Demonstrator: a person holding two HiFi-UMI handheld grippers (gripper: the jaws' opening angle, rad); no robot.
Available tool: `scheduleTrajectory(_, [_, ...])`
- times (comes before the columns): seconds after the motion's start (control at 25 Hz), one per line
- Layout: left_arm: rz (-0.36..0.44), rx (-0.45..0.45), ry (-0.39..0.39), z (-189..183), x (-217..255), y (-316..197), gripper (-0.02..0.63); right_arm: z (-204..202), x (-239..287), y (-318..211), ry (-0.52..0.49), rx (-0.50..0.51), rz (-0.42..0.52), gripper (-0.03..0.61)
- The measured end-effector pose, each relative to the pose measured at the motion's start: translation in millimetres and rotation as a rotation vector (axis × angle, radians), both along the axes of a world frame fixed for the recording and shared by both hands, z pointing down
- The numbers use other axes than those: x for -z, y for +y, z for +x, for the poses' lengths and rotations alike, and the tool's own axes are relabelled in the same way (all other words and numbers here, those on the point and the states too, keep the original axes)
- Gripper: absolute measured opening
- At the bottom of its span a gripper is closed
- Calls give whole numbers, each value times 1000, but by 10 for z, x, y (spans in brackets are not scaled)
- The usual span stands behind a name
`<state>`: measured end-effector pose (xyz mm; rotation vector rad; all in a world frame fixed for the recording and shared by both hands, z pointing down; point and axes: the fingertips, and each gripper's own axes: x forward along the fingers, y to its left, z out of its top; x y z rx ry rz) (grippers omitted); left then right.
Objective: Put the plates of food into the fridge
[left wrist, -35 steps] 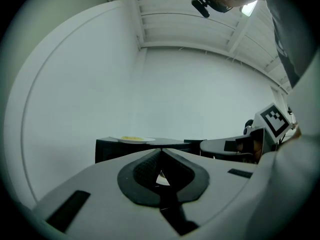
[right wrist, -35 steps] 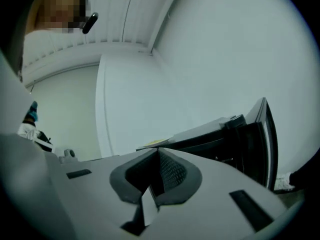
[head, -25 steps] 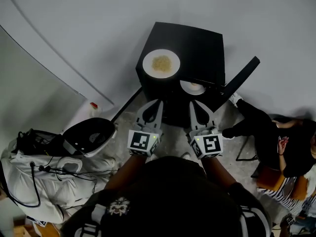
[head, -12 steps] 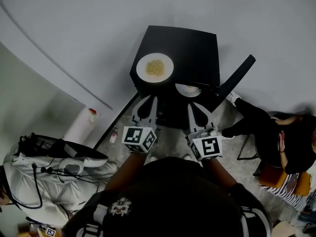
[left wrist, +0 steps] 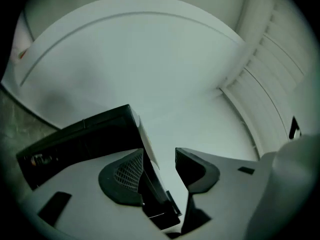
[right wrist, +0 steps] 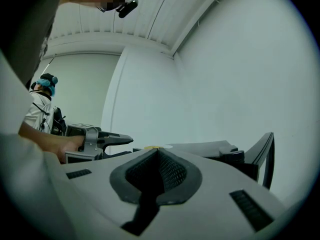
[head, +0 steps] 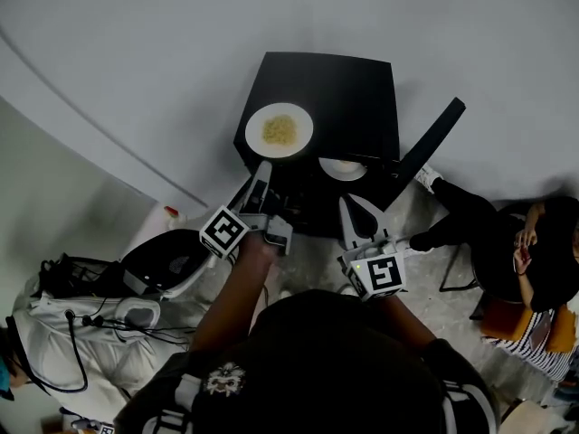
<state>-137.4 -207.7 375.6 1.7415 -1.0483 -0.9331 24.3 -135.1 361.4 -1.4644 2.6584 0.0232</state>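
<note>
left tool [head: 261,172]: tilted on its side, jaws just opened, empty | right tool [head: 349,204]: level, jaws together

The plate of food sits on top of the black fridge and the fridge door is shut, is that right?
Not quite: the plate of food does sit on top of the black fridge, but the fridge door stands open, as the head view shows.

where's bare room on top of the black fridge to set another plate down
The fridge top is bare across its back and right half, up to the open door at right. The plate of food fills its front left corner. Below the front edge it is crowded: a second plate sits there.
</note>
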Motion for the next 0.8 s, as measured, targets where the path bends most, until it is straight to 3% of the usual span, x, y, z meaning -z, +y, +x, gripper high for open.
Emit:
scheduleTrajectory(0.12, [-63, -9, 130, -4, -46, -115, 192, -6, 53, 18, -18, 9, 8, 25])
scheduleTrajectory(0.24, [-108, -9, 200, 17, -62, -218, 192, 14, 49, 41, -17, 17, 6, 25])
scheduleTrajectory(0.48, [-142, -25, 228, 54, -103, -331, 187, -1, 112, 97, -40, 3, 7, 25])
scheduleTrajectory(0.8, [-195, -23, 228, 101, -131, -389, 89, 73, 92, 100, -45, -10, -5, 25])
